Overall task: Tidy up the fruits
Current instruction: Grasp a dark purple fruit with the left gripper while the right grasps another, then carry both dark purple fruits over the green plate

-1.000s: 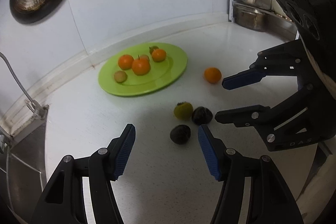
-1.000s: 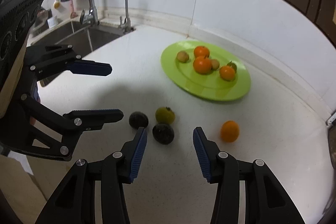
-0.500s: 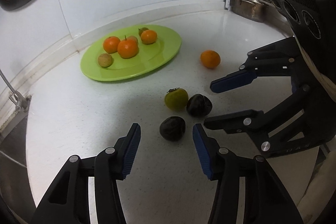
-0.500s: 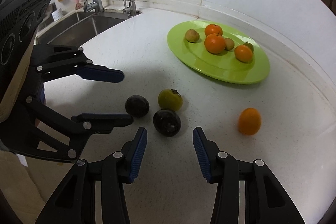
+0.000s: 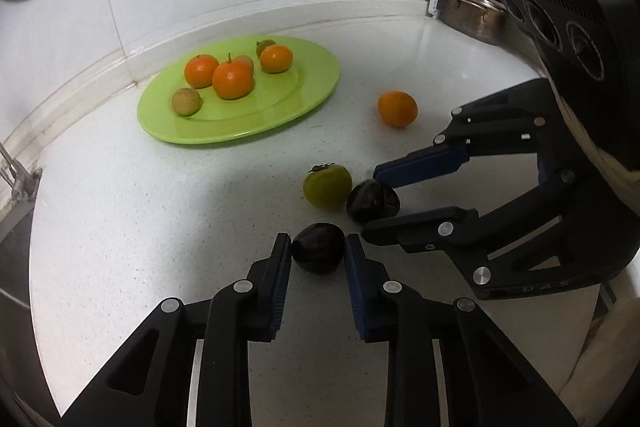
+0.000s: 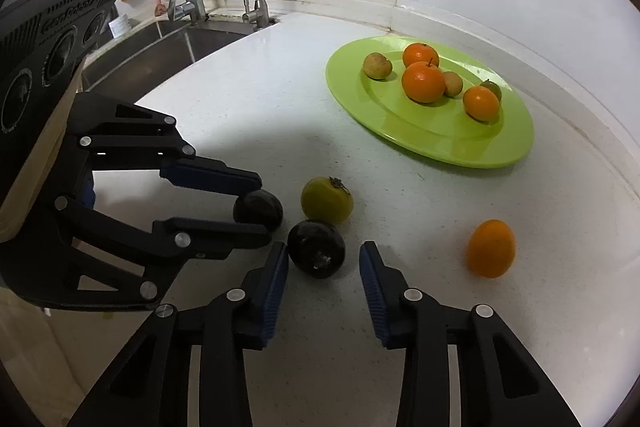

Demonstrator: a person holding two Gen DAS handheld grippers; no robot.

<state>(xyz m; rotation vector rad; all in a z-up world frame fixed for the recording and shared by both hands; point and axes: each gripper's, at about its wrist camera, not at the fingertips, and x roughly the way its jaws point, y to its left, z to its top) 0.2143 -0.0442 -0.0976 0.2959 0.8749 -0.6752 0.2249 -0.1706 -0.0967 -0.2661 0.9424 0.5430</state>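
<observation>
left black two-finger gripper (image 5: 318, 251) pinches a round dark purple fruit (image 5: 318, 253) at lower centre; right black two-finger gripper (image 6: 323, 259) closing around second dark round fruit (image 6: 316, 254), right pad clear.

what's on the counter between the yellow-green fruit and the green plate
Nothing: in both wrist views the white counter is bare between the yellow-green fruit and the green plate. The loose orange sits off to one side.

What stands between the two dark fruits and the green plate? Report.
Only the yellow-green fruit: it sits close against the right dark fruit on its plate side, just off the route of the left dark fruit. Past it, bare counter to the green plate.
</observation>
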